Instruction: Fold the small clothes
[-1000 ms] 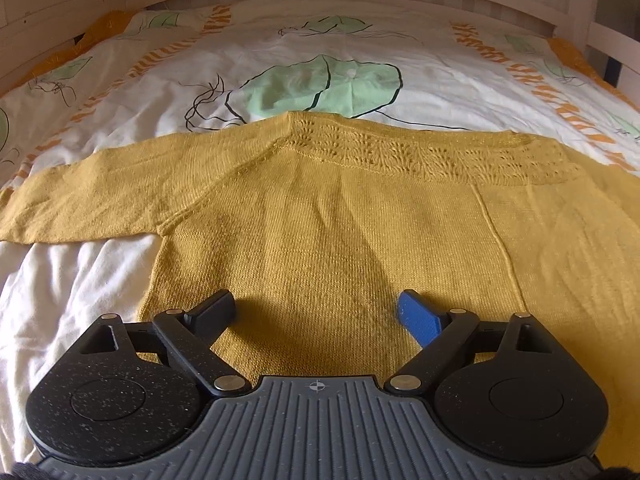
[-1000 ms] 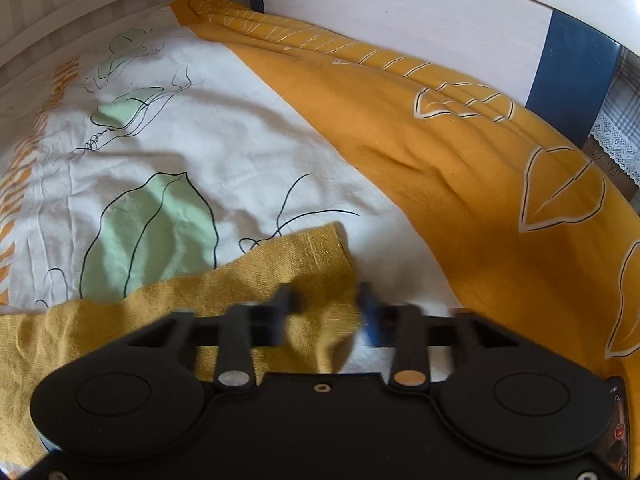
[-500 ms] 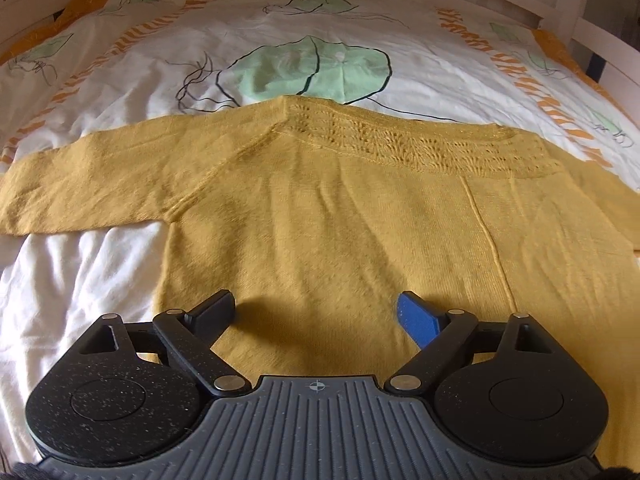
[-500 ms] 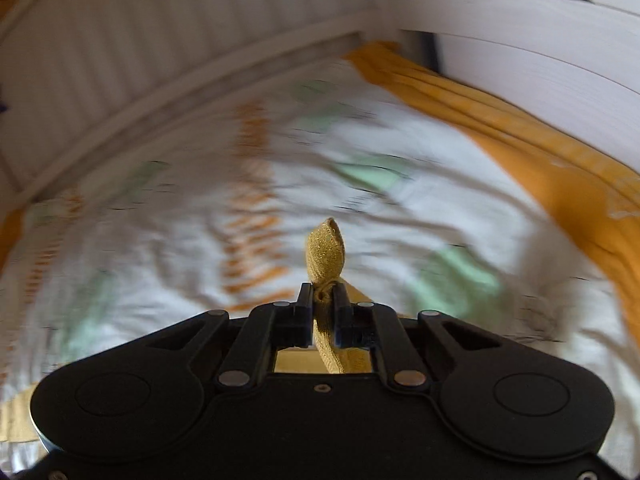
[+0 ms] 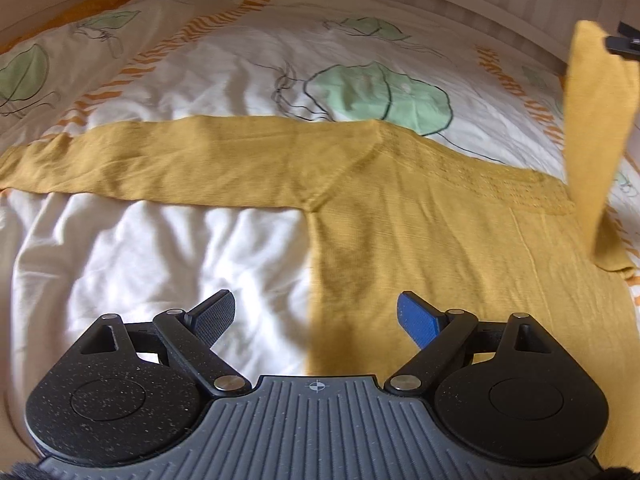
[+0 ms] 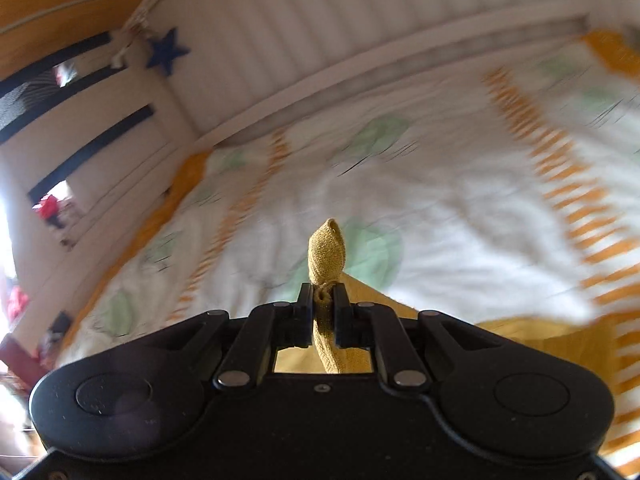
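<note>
A mustard-yellow knitted sweater point(image 5: 440, 232) lies flat on the bed. Its left sleeve point(image 5: 160, 164) stretches out to the left. My left gripper point(image 5: 316, 316) hovers open above the sweater's left side edge, with nothing between its fingers. The right sleeve point(image 5: 596, 128) hangs lifted in the air at the right edge of the left wrist view, pinched at its top. In the right wrist view my right gripper point(image 6: 323, 312) is shut on that sleeve's cuff point(image 6: 326, 252), which sticks up between the pads.
The bed carries a white duvet point(image 5: 180, 264) printed with green leaves and orange stripes. A white slatted bed frame point(image 6: 360, 40) runs behind it, with a blue star point(image 6: 166, 54) on a post and railings point(image 6: 80, 120) at the left.
My right gripper closed on the right sleeve's cuff, lifted it off the bed and swung left. The left gripper shifted left, from over the sweater's body to its side edge, staying open.
</note>
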Action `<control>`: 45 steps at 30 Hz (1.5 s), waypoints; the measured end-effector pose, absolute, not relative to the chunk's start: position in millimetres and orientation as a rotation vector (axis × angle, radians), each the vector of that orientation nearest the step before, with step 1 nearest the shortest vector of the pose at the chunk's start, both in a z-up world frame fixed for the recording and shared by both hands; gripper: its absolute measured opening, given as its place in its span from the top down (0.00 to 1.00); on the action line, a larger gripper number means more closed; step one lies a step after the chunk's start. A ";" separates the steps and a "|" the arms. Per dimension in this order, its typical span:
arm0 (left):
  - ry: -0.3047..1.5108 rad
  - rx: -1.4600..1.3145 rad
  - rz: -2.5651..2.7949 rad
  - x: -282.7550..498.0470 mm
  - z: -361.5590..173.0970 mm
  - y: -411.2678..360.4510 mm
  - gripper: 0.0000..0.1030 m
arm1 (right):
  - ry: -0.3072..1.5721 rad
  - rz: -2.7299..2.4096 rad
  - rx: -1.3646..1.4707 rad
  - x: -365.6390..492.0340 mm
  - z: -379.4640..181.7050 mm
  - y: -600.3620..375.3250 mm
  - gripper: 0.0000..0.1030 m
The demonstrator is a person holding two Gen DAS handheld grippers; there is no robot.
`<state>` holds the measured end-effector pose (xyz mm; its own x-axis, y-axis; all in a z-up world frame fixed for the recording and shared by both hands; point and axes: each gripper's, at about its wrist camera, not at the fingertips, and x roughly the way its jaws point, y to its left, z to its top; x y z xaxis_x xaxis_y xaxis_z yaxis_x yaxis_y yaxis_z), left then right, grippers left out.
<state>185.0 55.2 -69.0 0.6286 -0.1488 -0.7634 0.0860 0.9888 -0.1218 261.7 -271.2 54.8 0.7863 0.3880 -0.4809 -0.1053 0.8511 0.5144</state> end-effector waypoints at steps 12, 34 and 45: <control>0.905 -0.121 -0.095 190.3 -71.5 94.1 0.14 | 0.759 0.367 0.450 281.6 -45.3 -156.5 0.73; 0.861 -0.042 -0.274 266.0 -71.6 -5.6 0.27 | 0.759 -0.011 0.096 159.6 -87.5 -255.1 0.26; 0.934 -0.058 -0.224 304.5 -99.3 -19.1 0.33 | 0.715 0.010 0.043 151.4 -110.4 -251.4 0.01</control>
<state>304.5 -19.1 -99.3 0.5733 -0.2155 -0.7905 0.1657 0.9754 -0.1458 151.4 -251.4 -110.4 0.7553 0.0240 -0.6549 0.0052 0.9991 0.0427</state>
